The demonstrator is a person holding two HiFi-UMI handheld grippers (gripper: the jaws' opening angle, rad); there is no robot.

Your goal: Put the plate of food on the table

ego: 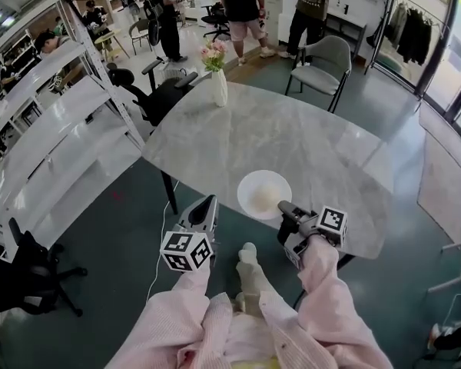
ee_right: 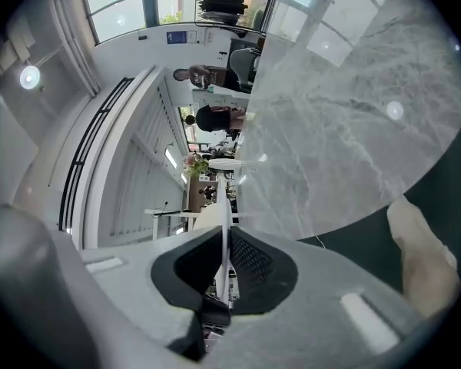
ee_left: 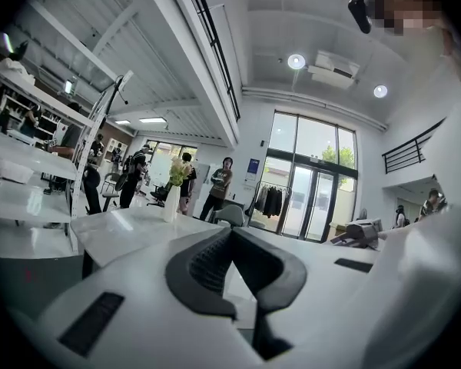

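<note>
A round white plate (ego: 263, 194) with a pale mound of food is over the near edge of the grey marble table (ego: 292, 137). I cannot tell whether it rests on the top. My right gripper (ego: 283, 207) is shut on the plate's near right rim. In the right gripper view the plate (ee_right: 227, 221) shows edge-on as a thin white line, pinched between the dark pads (ee_right: 250, 260), with the marble table (ee_right: 346, 114) beyond. My left gripper (ego: 209, 203) hovers left of the plate, just off the table's edge. In the left gripper view its jaws (ee_left: 232, 234) are shut with nothing between them.
A white vase of flowers (ego: 218, 83) stands at the table's far left. A grey chair (ego: 328, 60) and a black office chair (ego: 157, 94) sit around the far side. White shelving (ego: 46, 144) runs along the left. Several people stand at the back. A pale shoe (ego: 248, 271) shows below.
</note>
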